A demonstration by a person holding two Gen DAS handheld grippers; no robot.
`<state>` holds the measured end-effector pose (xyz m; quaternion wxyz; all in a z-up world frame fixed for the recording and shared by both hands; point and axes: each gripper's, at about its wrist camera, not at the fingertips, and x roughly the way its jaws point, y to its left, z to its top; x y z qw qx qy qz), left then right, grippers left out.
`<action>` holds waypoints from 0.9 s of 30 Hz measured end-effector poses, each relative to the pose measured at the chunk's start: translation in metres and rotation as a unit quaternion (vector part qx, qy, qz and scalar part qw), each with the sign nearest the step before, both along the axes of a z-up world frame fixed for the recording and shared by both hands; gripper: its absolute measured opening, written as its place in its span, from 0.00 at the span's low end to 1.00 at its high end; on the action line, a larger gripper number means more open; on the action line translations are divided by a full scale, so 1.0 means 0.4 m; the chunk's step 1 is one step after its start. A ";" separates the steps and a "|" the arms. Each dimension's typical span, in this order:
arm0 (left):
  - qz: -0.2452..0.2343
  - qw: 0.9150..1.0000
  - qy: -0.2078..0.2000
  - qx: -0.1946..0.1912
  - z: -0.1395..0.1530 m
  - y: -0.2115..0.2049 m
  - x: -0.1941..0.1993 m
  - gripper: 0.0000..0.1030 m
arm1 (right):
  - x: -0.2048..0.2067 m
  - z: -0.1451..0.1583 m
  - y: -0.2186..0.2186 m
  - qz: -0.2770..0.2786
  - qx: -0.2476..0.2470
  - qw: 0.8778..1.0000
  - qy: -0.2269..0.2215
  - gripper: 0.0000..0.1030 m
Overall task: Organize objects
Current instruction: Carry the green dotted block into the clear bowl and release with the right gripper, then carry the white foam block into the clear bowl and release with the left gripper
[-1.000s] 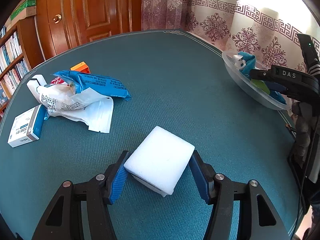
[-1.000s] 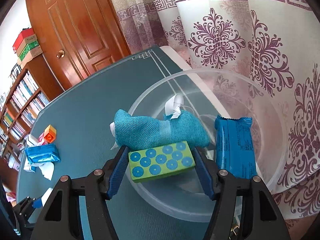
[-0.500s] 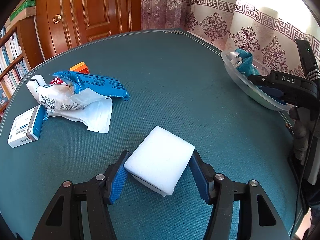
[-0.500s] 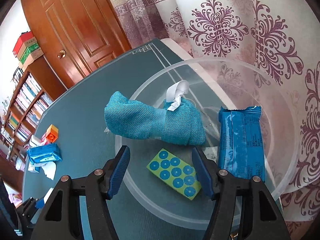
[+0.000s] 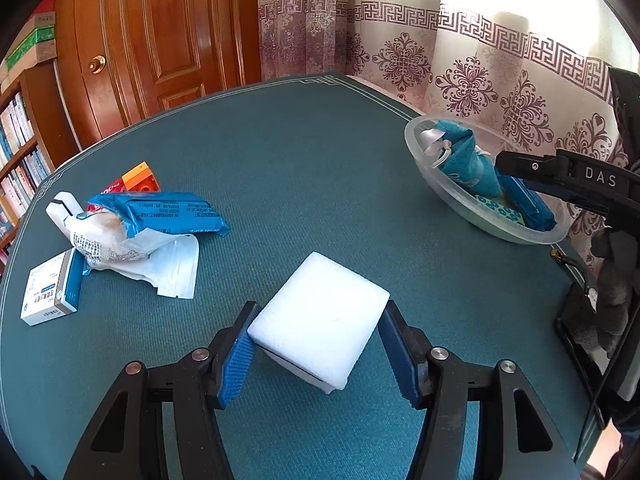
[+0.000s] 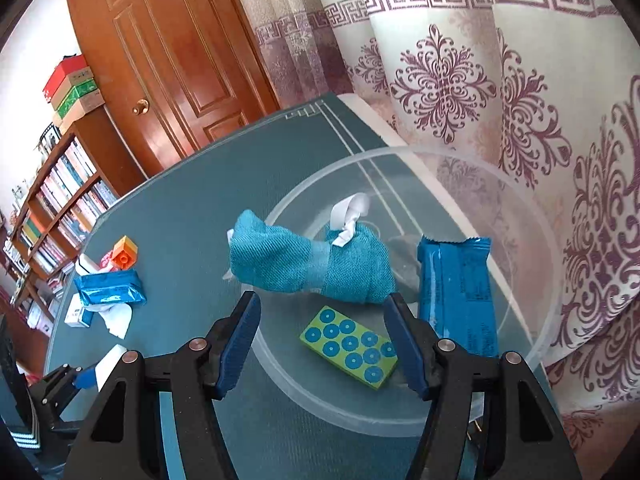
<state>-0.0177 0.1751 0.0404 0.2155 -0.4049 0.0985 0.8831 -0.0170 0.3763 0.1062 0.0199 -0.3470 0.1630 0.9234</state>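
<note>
Dropped from the right gripper (image 6: 322,344) a second ago, the green dotted block (image 6: 350,347) now lies flat on the bowl's floor, and that gripper has pulled back with its jaws standing apart around nothing.

Largest first: the teal table (image 5: 304,168) carries everything. At its far right edge sits the clear bowl (image 5: 416,148), holding a rolled teal cloth (image 6: 312,266), a blue wrapped packet (image 6: 456,292) to the right of it, and the block nearest the camera. Far left lies a loose pile: a blue snack pack (image 5: 168,212), a white bag (image 5: 160,264), a small white and blue box (image 5: 48,294) and an orange brick (image 5: 140,176).

Near the middle, the white foam block (image 5: 320,320) is clamped by its two side faces in the left gripper (image 5: 316,354). It looks light, soft and squashy, so those broad flat sides seem the right hold, with gentle pressure; it probably will not slip on the ribbed pads.
</note>
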 end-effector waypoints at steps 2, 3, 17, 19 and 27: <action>-0.013 1.000 0.008 0.000 0.013 0.029 0.004 0.61 | 0.026 0.022 0.014 -0.014 0.006 1.000 0.015 0.64; -0.021 1.000 0.012 -0.001 0.020 0.046 0.007 0.61 | 0.040 0.030 0.023 -0.023 0.010 0.999 0.021 0.64; -0.123 0.991 0.024 0.036 0.086 0.275 0.004 0.62 | 0.171 0.047 0.115 -0.106 0.066 0.991 0.056 0.64; -0.133 0.990 0.021 0.041 0.087 0.302 -0.003 0.62 | 0.176 0.047 0.117 -0.107 0.069 0.990 0.060 0.64; -0.158 0.986 0.019 0.045 0.072 0.397 -0.032 0.62 | 0.195 0.047 0.134 -0.123 0.082 0.986 0.074 0.64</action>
